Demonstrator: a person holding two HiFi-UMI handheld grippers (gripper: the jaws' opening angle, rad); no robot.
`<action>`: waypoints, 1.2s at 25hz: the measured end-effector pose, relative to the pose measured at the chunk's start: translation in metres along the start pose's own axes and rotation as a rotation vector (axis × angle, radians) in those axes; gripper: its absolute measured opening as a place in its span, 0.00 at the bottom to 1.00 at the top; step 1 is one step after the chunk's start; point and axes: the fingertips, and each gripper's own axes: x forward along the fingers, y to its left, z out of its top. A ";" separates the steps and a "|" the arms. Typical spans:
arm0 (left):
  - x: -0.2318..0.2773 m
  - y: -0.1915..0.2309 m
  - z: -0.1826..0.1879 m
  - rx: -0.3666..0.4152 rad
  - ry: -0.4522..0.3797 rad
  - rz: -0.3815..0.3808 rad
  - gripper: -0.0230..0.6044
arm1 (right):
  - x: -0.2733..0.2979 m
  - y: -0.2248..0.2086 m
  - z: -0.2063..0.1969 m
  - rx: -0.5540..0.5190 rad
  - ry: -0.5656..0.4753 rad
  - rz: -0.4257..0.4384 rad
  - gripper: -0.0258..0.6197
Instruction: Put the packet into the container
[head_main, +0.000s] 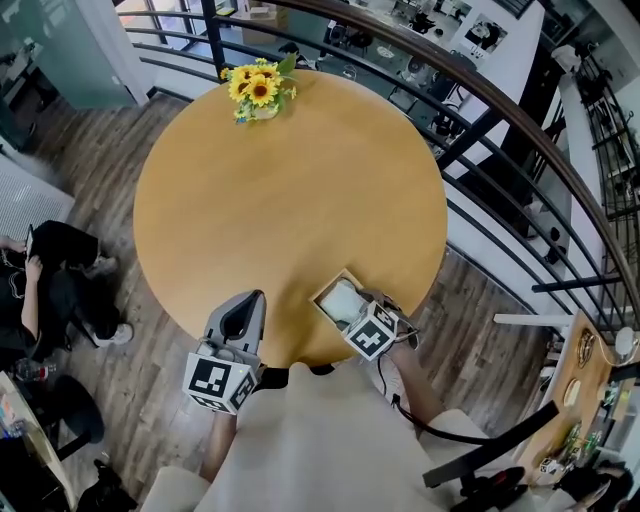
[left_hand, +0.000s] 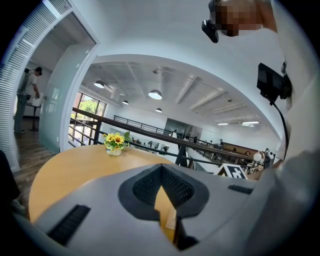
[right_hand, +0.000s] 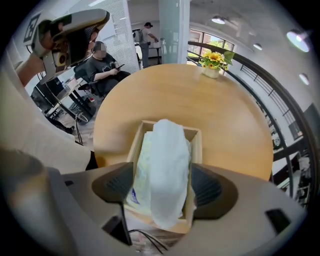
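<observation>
1 packet (right_hand: 165, 165) in 1 container (right_hand: 150, 124); right gripper (right_hand: 162, 186) spread round it; left gripper (left_hand: 161, 174) pressed together

On view: 1 round worktop (head_main: 290, 180), 1 wooden container (head_main: 325, 293), approx. 2 packets (right_hand: 167, 165), 1 sunflower bunch (head_main: 260, 88), 2 tongs, i.e. left tongs (head_main: 240, 318) & right tongs (right_hand: 162, 186), 1 seated person (head_main: 50, 280)

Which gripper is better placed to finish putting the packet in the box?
Right. The right gripper is over the box with the packet between its open jaws; the left gripper sits apart from it.
</observation>
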 end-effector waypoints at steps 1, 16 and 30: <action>0.000 0.000 0.000 0.000 0.001 0.001 0.05 | 0.001 0.000 0.001 -0.004 0.000 -0.001 0.59; 0.000 -0.010 0.006 0.018 0.003 -0.020 0.05 | -0.043 -0.020 0.030 0.138 -0.310 -0.173 0.22; -0.001 -0.020 0.008 0.041 0.011 -0.025 0.05 | -0.074 -0.021 0.048 0.254 -0.606 -0.206 0.05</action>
